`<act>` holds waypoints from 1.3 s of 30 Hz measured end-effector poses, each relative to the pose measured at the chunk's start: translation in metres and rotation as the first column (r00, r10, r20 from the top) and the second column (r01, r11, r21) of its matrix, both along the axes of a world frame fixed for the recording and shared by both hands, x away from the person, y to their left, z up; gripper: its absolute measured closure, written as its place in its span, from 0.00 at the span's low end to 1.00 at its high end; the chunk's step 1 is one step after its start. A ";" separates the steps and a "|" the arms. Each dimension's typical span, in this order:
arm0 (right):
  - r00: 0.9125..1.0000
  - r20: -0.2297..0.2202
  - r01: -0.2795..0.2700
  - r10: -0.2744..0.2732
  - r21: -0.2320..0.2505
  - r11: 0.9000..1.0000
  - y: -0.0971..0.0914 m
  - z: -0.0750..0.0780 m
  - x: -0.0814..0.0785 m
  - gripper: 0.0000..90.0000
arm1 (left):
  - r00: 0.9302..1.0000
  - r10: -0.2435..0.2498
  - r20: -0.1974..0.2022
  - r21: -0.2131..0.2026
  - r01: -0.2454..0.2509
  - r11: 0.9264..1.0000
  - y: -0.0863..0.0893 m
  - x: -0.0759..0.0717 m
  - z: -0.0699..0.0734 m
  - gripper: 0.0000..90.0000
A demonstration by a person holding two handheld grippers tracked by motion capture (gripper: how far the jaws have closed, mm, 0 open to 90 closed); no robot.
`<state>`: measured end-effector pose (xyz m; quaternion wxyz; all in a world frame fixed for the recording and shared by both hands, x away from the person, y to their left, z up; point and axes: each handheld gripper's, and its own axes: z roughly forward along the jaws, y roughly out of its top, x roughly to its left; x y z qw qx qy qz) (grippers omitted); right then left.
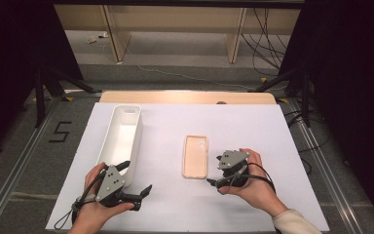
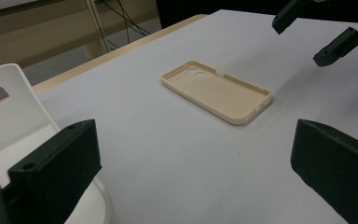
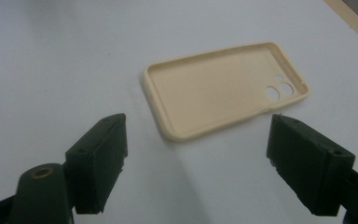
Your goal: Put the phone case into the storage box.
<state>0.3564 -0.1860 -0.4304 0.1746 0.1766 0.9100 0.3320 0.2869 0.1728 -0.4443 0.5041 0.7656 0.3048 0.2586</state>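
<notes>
The white bin [image 1: 121, 136] stands empty near the left edge of the worktop [image 1: 253, 126]. Just beside its near end, the left hand-held gripper [image 1: 137, 181] hovers with its jaws wide apart, grasping nothing. The beige phone case [image 1: 195, 156] lies open side up in the middle of the worktop, untouched. The right hand-held gripper [image 1: 213, 175] waits near its front right corner, also released. The work looks hardly begun: picking and placing are left.

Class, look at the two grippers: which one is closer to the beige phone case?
The right gripper: its open fingers sit just beside the phone case's near end. The left gripper is farther off, by the white bin.
</notes>
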 end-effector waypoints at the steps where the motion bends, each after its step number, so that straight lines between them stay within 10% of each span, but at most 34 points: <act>1: 1.000 -0.003 -0.004 0.004 -0.003 1.000 0.001 -0.001 0.001 0.24 | 1.000 0.000 0.000 0.000 0.000 1.000 0.000 0.000 0.000 0.01; 39: 0.999 -0.038 -0.037 0.033 -0.111 0.993 0.032 -0.010 0.027 0.26 | 1.000 0.006 0.009 0.015 -0.006 1.000 -0.001 -0.001 0.000 0.01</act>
